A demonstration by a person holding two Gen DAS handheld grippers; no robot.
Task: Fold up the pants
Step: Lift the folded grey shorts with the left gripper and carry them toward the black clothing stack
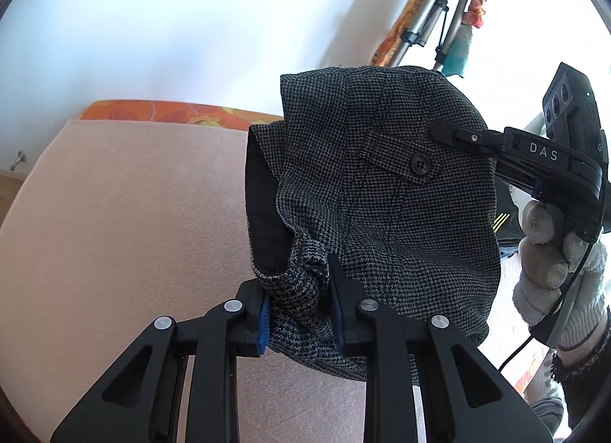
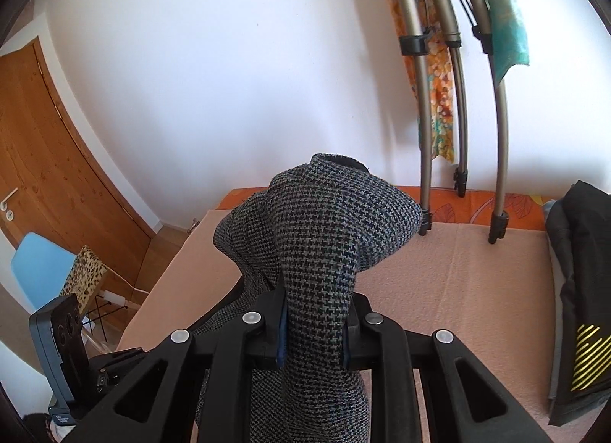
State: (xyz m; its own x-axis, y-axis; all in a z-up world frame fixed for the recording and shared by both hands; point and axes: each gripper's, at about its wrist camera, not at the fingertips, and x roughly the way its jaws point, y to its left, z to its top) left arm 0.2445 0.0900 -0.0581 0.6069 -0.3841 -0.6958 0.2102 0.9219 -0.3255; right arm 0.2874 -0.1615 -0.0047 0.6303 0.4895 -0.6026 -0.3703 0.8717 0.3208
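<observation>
The grey houndstooth pants (image 1: 385, 214) hang in the air above the peach blanket (image 1: 126, 237). My left gripper (image 1: 299, 319) is shut on a bunched edge of the pants near the waistband. A buttoned pocket flap (image 1: 401, 158) faces the left wrist camera. My right gripper (image 1: 439, 130) comes in from the right and pinches the pants beside that flap. In the right wrist view my right gripper (image 2: 315, 332) is shut on a thick fold of the pants (image 2: 320, 237), which bulges up over the fingers. The left gripper's body (image 2: 65, 351) shows at the lower left.
A tripod (image 2: 458, 99) stands at the far edge of the bed. A dark folded garment with yellow stripes (image 2: 580, 313) lies at the right. A wooden door (image 2: 42, 153), a blue chair (image 2: 38, 271) and a leopard-print box (image 2: 86, 275) are to the left.
</observation>
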